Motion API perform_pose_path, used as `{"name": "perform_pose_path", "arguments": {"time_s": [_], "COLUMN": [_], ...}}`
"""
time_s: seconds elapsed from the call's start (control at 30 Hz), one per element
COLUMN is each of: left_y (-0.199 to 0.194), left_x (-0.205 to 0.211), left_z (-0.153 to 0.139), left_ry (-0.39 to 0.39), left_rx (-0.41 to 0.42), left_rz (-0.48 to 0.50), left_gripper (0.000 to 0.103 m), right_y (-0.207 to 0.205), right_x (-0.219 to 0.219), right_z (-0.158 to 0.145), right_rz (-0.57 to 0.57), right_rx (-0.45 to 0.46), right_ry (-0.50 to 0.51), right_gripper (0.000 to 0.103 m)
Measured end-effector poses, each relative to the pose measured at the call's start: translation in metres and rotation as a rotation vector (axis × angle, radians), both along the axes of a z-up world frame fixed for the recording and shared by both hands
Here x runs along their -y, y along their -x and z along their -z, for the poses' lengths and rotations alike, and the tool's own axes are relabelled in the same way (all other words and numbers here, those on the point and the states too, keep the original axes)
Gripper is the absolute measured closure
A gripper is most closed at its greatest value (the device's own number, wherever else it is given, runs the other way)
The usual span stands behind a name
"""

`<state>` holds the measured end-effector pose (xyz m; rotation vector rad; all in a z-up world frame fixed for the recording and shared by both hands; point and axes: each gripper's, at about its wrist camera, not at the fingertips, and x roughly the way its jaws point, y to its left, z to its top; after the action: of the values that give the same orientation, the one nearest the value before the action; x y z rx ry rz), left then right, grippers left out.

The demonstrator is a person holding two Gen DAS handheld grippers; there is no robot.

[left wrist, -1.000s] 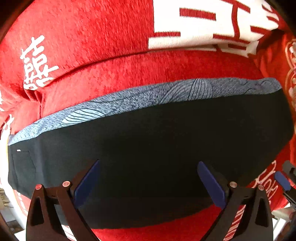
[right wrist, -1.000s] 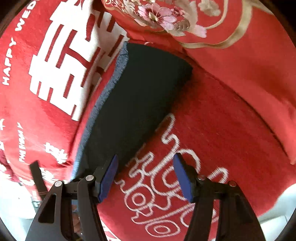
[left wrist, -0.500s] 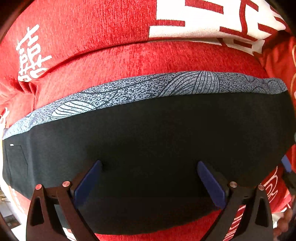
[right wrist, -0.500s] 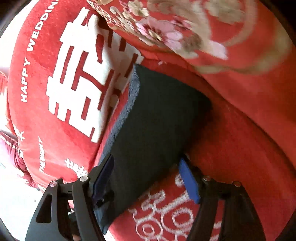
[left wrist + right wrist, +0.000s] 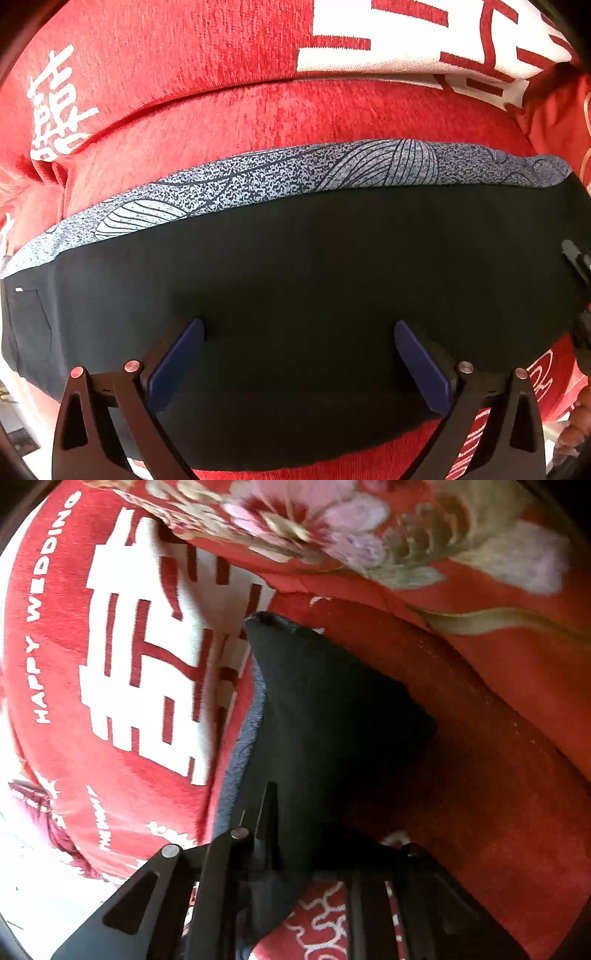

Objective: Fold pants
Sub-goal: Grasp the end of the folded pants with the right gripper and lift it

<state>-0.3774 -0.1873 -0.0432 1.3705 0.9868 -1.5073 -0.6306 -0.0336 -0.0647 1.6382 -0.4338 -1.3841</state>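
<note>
Pants (image 5: pixel 314 295) flat on red blanket (image 5: pixel 221 122); left hand-held gripper (image 5: pixel 299 362) spread wide above them; right hand-held gripper (image 5: pixel 295 849) closing, pinching pants' edge.

The dark pants (image 5: pixel 314 288) are lying folded across the red cover (image 5: pixel 221 110), their grey patterned band (image 5: pixel 295 173) running along the far edge. The left gripper (image 5: pixel 299 362) is hovering over the pants' near edge, its 2 blue pads (image 5: pixel 177 362) standing wide apart. Right of the pants, another black gripper part (image 5: pixel 580 258) is showing.
</note>
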Motion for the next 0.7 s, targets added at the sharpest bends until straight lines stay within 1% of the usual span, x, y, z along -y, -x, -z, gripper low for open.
{"name": "perform_pose_path", "arguments": {"time_s": [0.13,0.2,0.27,0.33,0.37,0.4,0.47,0.5,0.53,0.57,0.6,0.7], "left_y": [-0.003,-0.005,-0.003,0.006,0.010,0.016,0.031,0.037,0.039,0.039,0.037,0.029], "left_x": [0.003,0.002,0.003,0.002,0.002,0.002,-0.002,-0.007,-0.011,-0.012,-0.012,-0.006], "left_z": [-0.002,-0.014,-0.028,-0.042,-0.043,-0.043,-0.025,-0.011,-0.003,-0.004,-0.005,-0.005], "left_ry": [-0.004,0.011,0.054,0.116,0.132,0.144,0.094,0.067,0.101,0.124,0.123,0.086], "left_rx": [-0.009,-0.014,-0.039,-0.063,-0.070,-0.078,-0.077,-0.053,-0.043,-0.051,-0.057,-0.089], "left_rz": [0.004,0.001,0.010,0.035,0.046,0.062,0.108,0.129,0.135,0.135,0.134,0.141], "left_gripper": [0.000,0.011,0.011,0.011,0.011,0.011,0.011,0.011,0.010,0.010,0.010,0.010], "right_y": [-0.006,-0.009,-0.013,-0.018,-0.021,-0.024,-0.031,-0.036,-0.041,-0.049,-0.054,-0.070], "right_x": [0.003,0.005,0.007,0.008,0.009,0.010,0.012,0.015,0.019,0.023,0.024,0.032], "right_z": [-0.019,-0.031,-0.041,-0.053,-0.059,-0.064,-0.075,-0.080,-0.083,-0.086,-0.090,-0.105], "right_rz": [-0.025,-0.047,-0.070,-0.102,-0.121,-0.136,-0.169,-0.188,-0.220,-0.251,-0.265,-0.311], "right_rx": [-0.006,-0.017,-0.030,-0.060,-0.080,-0.096,-0.137,-0.162,-0.189,-0.221,-0.243,-0.321], "right_ry": [0.073,0.102,0.125,0.139,0.144,0.146,0.147,0.143,0.122,0.106,0.112,0.105], "right_gripper": [0.089,0.089,0.089,0.089,0.089,0.089,0.089,0.089,0.089,0.089,0.089,0.089]}}
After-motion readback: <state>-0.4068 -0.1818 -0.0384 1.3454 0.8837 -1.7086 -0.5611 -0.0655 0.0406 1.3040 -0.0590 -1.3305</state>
